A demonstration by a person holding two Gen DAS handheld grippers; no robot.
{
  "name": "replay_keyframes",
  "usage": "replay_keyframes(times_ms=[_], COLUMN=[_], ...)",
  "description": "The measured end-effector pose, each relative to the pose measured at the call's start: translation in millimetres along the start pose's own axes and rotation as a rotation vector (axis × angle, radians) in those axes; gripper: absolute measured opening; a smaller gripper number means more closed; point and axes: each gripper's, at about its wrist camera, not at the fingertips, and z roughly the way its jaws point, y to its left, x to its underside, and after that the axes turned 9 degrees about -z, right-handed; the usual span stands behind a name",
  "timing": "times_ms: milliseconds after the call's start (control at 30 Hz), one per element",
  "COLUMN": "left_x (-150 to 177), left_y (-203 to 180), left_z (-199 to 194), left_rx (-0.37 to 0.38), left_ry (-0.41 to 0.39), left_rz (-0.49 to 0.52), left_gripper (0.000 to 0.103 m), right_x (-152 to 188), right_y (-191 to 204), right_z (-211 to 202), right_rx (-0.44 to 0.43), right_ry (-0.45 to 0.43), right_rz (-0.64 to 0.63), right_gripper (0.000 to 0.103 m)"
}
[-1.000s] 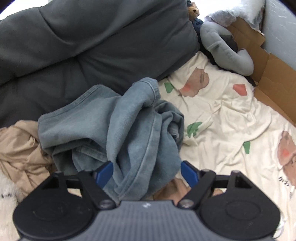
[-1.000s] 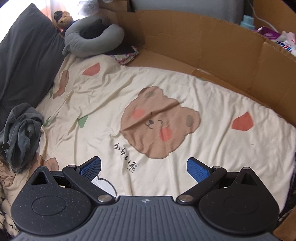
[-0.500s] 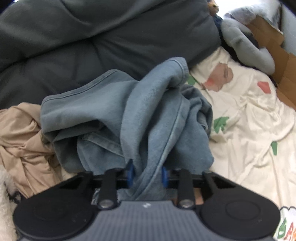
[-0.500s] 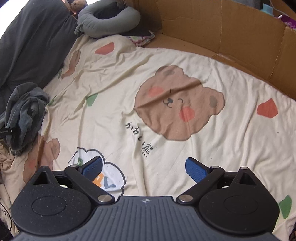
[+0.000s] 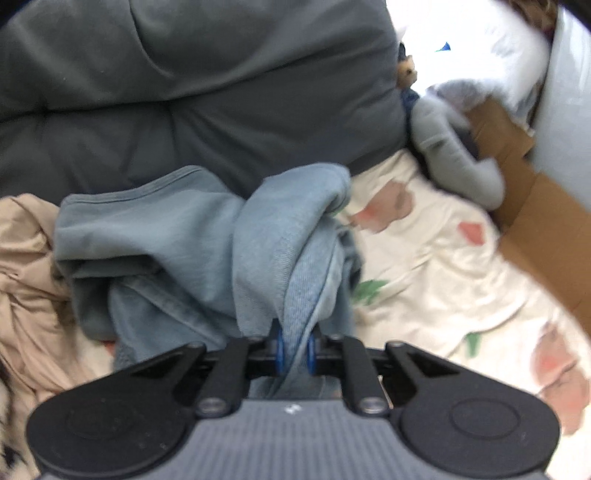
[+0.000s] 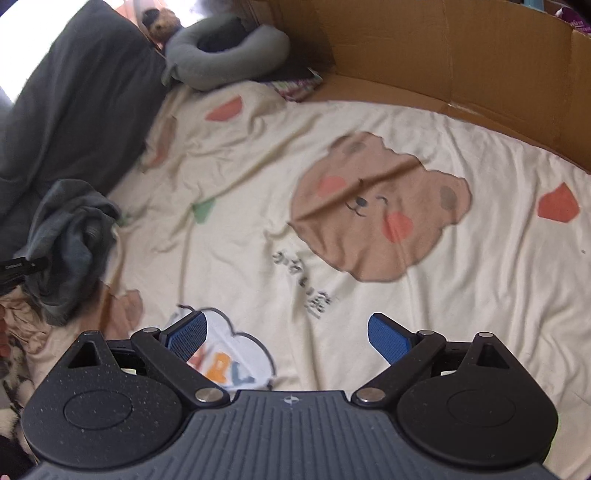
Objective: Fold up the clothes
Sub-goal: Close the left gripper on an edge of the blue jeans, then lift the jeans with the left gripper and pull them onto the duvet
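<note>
The left gripper (image 5: 294, 350) has its jaws clenched on a fold of the blue garment (image 5: 207, 243) bunched against the dark cushion (image 5: 184, 92), while only the right wrist view shows the right gripper (image 6: 286, 334), jaws released, above the bear-print bedsheet (image 6: 380, 206) with blurred, unreadable script.

The crumpled blue-grey cotton garment (image 5: 207, 240) covers most of the left claw's (image 5: 295, 352) blue finger pads, and its shape cannot be made out in the bunch. The beige cloth heap (image 5: 26, 280) is cut off by the left edge. The small brown plush toy (image 6: 160, 26) is too blurred to make out.
</note>
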Motion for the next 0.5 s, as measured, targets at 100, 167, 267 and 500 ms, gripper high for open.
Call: replay_keyframes(times_ms=[100, 167, 267, 500], left_x=[6, 9, 13, 28], left_y=[-13, -21, -31, -60], left_z=[-6, -8, -11, -13], left_rx=[0.058, 0.093, 0.143, 0.251], left_ry=[-0.002, 0.003, 0.012, 0.041], left_rz=[-0.015, -0.023, -0.033, -0.039], left_gripper=[0.011, 0.011, 0.011, 0.011], right_x=[1, 2, 4, 6], right_y=[4, 7, 10, 16], right_z=[4, 5, 6, 9], right_rx=[-0.014, -0.018, -0.029, -0.054], right_ry=[0.015, 0.017, 0.023, 0.047], right_rz=[-0.006, -0.009, -0.002, -0.01], right_gripper=[0.096, 0.096, 0.096, 0.09])
